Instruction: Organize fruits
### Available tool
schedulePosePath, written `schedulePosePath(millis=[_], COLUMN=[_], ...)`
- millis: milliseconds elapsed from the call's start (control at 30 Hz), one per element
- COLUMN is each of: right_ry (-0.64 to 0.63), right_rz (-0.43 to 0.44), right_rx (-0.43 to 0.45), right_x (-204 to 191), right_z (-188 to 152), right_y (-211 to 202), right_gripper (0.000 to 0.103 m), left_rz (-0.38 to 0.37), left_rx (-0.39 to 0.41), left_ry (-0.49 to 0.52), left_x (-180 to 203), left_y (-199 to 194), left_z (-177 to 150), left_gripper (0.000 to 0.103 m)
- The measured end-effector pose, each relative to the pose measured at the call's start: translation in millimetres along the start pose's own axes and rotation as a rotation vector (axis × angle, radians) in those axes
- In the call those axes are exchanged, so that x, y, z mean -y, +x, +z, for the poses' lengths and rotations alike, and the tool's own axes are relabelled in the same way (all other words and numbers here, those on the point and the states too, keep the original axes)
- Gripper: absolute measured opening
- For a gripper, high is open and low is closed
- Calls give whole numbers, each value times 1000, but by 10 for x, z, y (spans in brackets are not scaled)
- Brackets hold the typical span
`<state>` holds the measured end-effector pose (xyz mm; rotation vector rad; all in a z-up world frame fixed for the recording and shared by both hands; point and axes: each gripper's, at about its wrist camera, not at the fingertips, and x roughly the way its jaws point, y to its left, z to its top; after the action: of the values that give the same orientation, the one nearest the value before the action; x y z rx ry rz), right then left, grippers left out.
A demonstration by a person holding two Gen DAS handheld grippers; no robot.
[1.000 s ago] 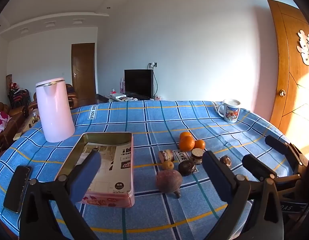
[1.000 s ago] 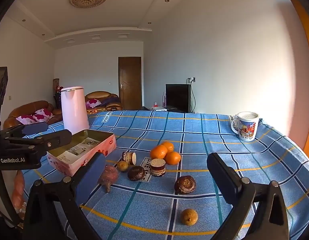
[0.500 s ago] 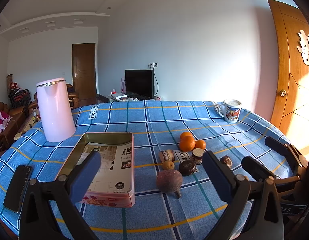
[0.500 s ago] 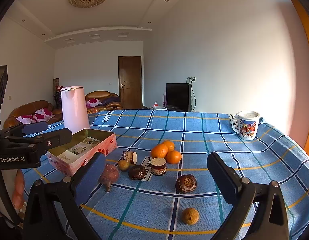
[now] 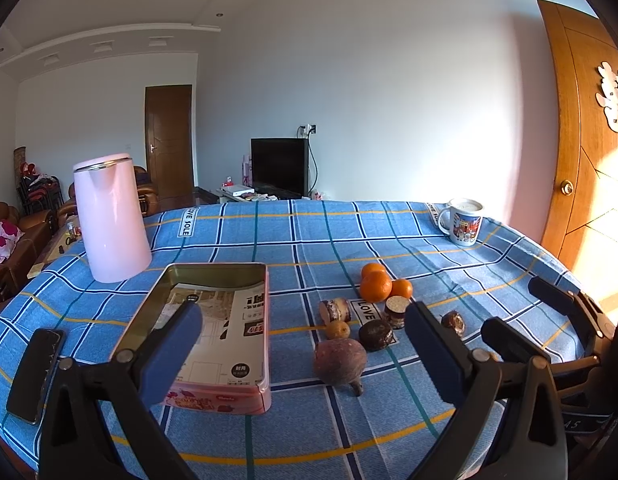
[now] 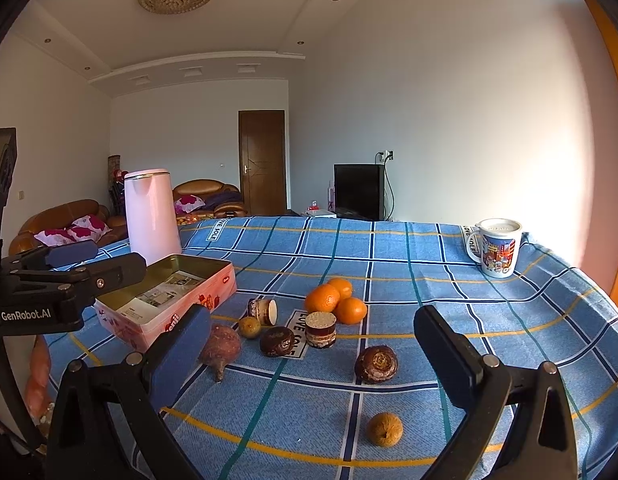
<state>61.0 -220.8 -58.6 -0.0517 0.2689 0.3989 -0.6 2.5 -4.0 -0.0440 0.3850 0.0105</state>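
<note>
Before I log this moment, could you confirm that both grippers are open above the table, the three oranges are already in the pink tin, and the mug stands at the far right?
Not quite: the three oranges are not in the pink tin; they sit together on the tablecloth, as the right wrist view shows. The left gripper and the right gripper are open, and the mug stands at the far right.

Both grippers, left gripper and right gripper, are black frames with blue-padded jaws, silver screws, white "GenRobot.AI" lettering.
</note>
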Motion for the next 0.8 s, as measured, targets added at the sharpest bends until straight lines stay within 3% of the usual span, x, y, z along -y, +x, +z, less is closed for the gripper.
schedulePosePath(millis=[800], right_ry=[-16], right_rz=[9], right_rx=[-10], right_x=[-47], right_z=[-10], right_y=[25], right_gripper=[102], left_rz=[4], left_rx=[-11], left_ry=[-13], left_x=[-30], left_y=[19], left_z=[24], left_gripper=[103])
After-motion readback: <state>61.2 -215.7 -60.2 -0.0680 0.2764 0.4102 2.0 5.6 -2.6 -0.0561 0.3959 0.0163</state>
